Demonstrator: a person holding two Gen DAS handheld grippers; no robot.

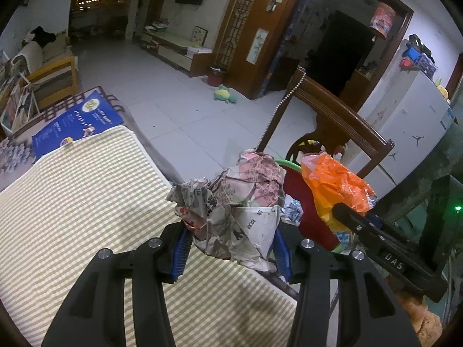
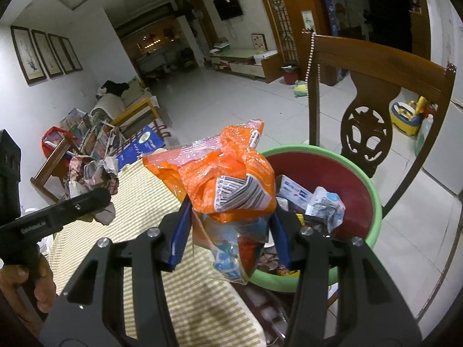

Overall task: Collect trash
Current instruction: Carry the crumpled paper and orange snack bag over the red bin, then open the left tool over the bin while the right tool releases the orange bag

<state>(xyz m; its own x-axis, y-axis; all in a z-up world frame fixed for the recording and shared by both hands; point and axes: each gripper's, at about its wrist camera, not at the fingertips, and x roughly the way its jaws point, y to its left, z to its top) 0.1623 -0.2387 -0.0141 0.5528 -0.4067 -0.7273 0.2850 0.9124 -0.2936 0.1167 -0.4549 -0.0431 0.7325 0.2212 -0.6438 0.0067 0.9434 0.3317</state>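
Left wrist view, left gripper (image 1: 231, 248): clamped on a crumpled grey-and-pink newspaper wad (image 1: 231, 202), blue pads pressing both sides.
Left wrist view, wad's place: just short of the red plastic basin with a green rim (image 1: 301, 193), over the edge of the counter covered in a yellow-and-white striped cloth (image 1: 86, 217).
Left wrist view, right gripper (image 1: 347, 211): enters from the right carrying an orange plastic snack bag (image 1: 335, 185) directly above the basin.
Right wrist view, right gripper (image 2: 231, 231): closed on the orange bag, whose barcode label faces the camera; the bag hangs at the basin's near rim (image 2: 318, 150).
Right wrist view, left gripper (image 2: 95, 196): well left of the basin, newspaper wad (image 2: 92, 173) in its tips, a hand (image 2: 26, 286) on its handle.
Step in hand: carrying both pieces to the basin.
Next move: probably bring each piece over the basin's opening, then release; the wad has farther to go.
Only the right view shows: basin's inside, already holding wrappers (image 2: 327, 205), and the carved wooden chair (image 2: 373, 110) behind it.
Only the left view shows: the pads' hold on the newspaper.
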